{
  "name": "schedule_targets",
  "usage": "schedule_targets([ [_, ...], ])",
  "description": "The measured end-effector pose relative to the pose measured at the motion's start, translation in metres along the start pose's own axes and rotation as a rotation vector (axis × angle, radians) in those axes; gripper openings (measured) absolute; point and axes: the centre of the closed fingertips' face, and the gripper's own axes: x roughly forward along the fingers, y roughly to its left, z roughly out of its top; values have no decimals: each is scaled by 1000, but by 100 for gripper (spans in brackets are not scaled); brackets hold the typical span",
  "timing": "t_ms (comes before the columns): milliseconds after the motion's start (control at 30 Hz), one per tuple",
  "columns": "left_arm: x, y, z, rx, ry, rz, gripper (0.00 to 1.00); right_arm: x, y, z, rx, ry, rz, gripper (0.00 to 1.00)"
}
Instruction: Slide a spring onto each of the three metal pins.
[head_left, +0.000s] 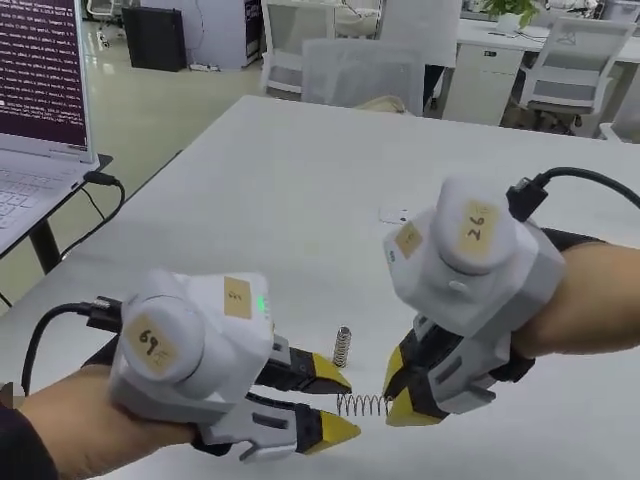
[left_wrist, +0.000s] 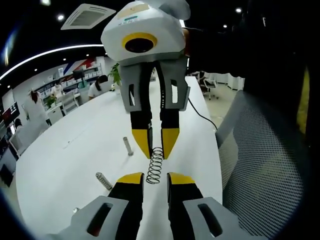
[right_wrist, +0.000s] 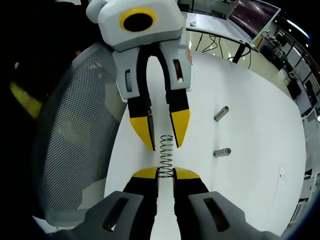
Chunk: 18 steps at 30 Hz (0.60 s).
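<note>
the right gripper (head_left: 398, 398) is pinching one end of a spring (head_left: 362, 404), its yellow-tipped jaws sitting close together on the coil, and it is holding the spring roughly level just above the white table (head_left: 300, 180). the left gripper (head_left: 338, 402) is facing it head-on with its jaws spread apart. the spring's free end is lying in the gap between those jaws, and the pictures are not showing clearly whether either tip is touching the wire. in the right gripper view the spring is running straight from that gripper's own narrow gap up towards the wider yellow tips opposite. also in that view, a nearer coil (right_wrist: 222, 152) and a farther coil (right_wrist: 221, 113) are resting on the table off to one side, well apart from both grippers. whether they are sitting over pins is too small to tell. a grey mesh chair (right_wrist: 75, 150) is standing beside the table edge, and an open laptop (head_left: 40, 80) is sitting on a separate desk to the left.
</note>
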Motion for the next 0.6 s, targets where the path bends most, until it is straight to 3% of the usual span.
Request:
schedule_targets([
  [133, 1, 2, 0, 21, 2, 11, 4, 0, 2, 2, 10, -3, 7, 8],
  [400, 2, 2, -1, 18, 7, 9, 4, -3, 2, 3, 19, -11, 3, 8],
  [600, 2, 2, -4, 20, 14, 9, 3, -13, 2, 15, 15, -49, -12, 8],
])
